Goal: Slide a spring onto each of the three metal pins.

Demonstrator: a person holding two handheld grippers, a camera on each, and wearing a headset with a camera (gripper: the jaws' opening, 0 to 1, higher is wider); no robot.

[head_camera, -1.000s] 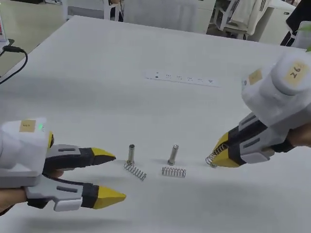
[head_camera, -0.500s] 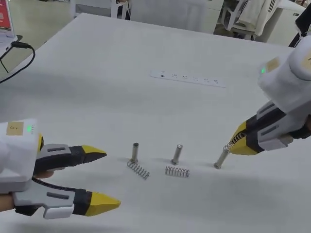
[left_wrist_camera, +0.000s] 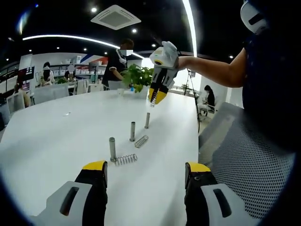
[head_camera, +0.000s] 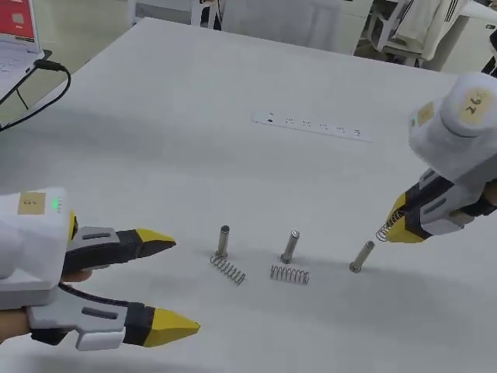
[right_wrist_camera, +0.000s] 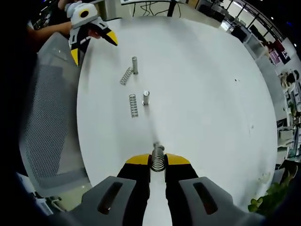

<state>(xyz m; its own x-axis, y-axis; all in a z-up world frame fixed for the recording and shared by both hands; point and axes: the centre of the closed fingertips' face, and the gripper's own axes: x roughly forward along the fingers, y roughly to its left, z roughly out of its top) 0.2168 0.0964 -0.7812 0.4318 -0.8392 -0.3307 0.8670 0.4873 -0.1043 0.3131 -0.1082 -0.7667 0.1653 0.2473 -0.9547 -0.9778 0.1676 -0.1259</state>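
Now a spring (head_camera: pixel 385 230) is being clamped by the right gripper (head_camera: pixel 397 224), just beside the pin (head_camera: pixel 361 256) below its tips, needing axes aligned; the left gripper (head_camera: pixel 180 286) is being held with jaws apart.

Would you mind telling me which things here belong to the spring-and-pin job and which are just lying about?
For the job: left pin, middle pin, right pin, left loose spring, middle loose spring, held spring in right gripper.
Lying about: power strip, laptop, black cable.
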